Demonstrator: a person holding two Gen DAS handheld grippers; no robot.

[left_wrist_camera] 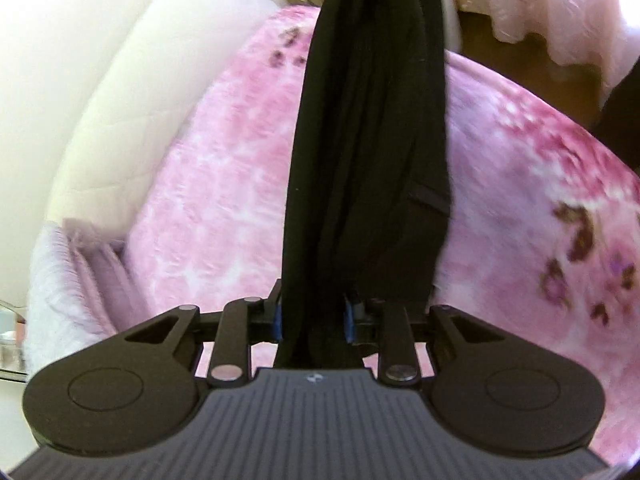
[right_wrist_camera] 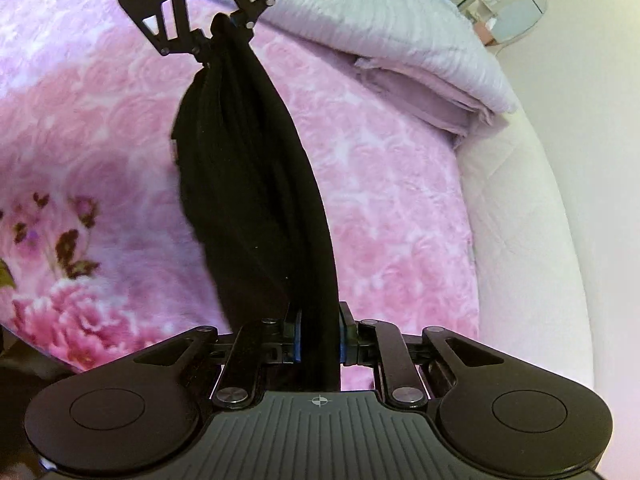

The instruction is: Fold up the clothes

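We hold a black garment [left_wrist_camera: 360, 152] between our two claws, above a bed covered by a pink flowered blanket [left_wrist_camera: 208, 184]. The left claw [left_wrist_camera: 314, 318] pinches one bunched end of it, the cloth squeezed between its blue pads [left_wrist_camera: 278, 316] and running away from the claw toward the top of the left wrist view. The right claw [right_wrist_camera: 319, 338] pinches the other end the same way, the dark cloth [right_wrist_camera: 248, 184] filling the gap between its fingers.

Only the right wrist view shows both claws at once: the left claw [right_wrist_camera: 218, 30] appears at the far end of the garment, gripping it, so the cloth hangs as a sagging rope between the two. That view also shows a folded lilac quilt [right_wrist_camera: 400, 48] at the blanket's edge. The left wrist view instead shows pale pink curtains [left_wrist_camera: 560, 4] beyond the bed and a white padded bed edge [left_wrist_camera: 132, 92].
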